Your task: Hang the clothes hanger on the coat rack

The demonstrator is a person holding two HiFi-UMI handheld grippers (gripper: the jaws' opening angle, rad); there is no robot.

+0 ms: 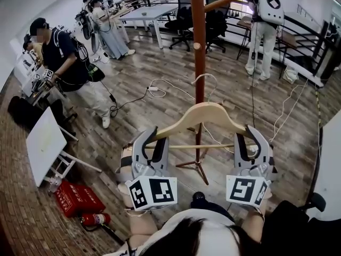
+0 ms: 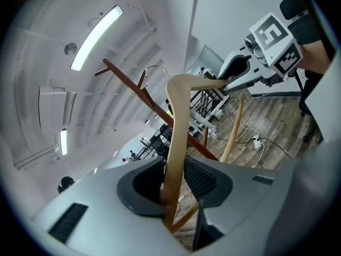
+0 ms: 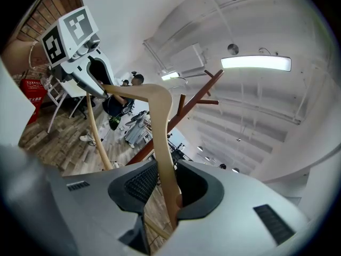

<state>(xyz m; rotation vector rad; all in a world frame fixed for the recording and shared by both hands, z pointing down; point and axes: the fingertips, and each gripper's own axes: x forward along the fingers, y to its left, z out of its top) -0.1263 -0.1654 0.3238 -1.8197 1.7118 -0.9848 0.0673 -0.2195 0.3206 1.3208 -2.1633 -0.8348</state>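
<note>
Wood-plank floor (image 1: pixel 133 89) lies below; the left hand-held gripper (image 1: pixel 152 138) and right hand-held gripper (image 1: pixel 249 137) each clamp one end of the wooden clothes hanger (image 1: pixel 205 112), just near of the coat rack (image 1: pixel 198 41). Keep it level, lifting its hook (image 1: pixel 210 76) over a peg (image 1: pixel 219 3).

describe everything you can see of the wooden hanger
The hanger is pale, smooth wood: an arched shoulder piece, a thin crossbar below, and a wire hook on top. It is held upright and level, the left gripper shut on one end and the right gripper on the other. Its hook is close to the coat rack pole; contact can't be told.
</note>
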